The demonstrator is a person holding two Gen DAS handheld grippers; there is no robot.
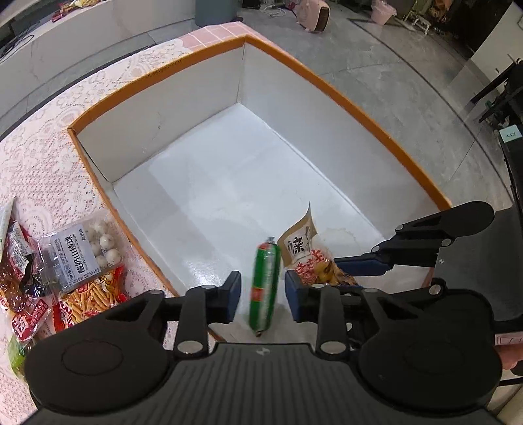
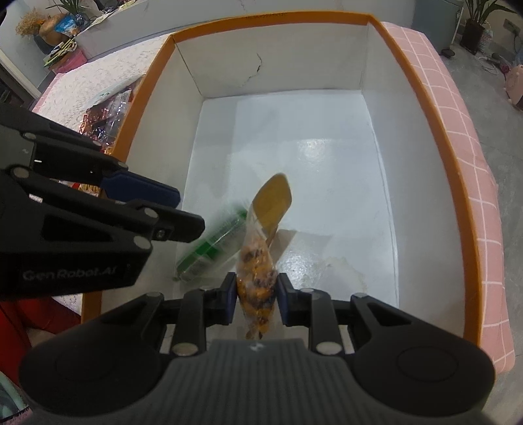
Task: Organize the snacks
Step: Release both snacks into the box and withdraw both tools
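An orange-rimmed white box point(image 1: 157, 76) point(image 2: 271, 18) lies below both grippers. In the left wrist view a green sausage stick point(image 1: 265, 278) stands blurred between the blue pads of my left gripper point(image 1: 262, 291), with a gap on each side, so the jaws are open. From the right wrist view it looks like a green smear point(image 2: 212, 245) low over the box floor, under the left gripper point(image 2: 183, 212). My right gripper point(image 2: 256, 294) is shut on a clear packet of yellow-orange snacks point(image 2: 258, 281) point(image 1: 313, 258), held just above the floor beside the sausage.
Left of the box, a pile of snacks lies on the lace tablecloth point(image 1: 42, 153): a packet of white balls point(image 1: 88, 251), a packet of yellow sticks point(image 1: 91, 297), red wrappers point(image 1: 19, 261). The pink tiled table edge point(image 2: 457, 130) runs along the box's right side, with grey floor beyond.
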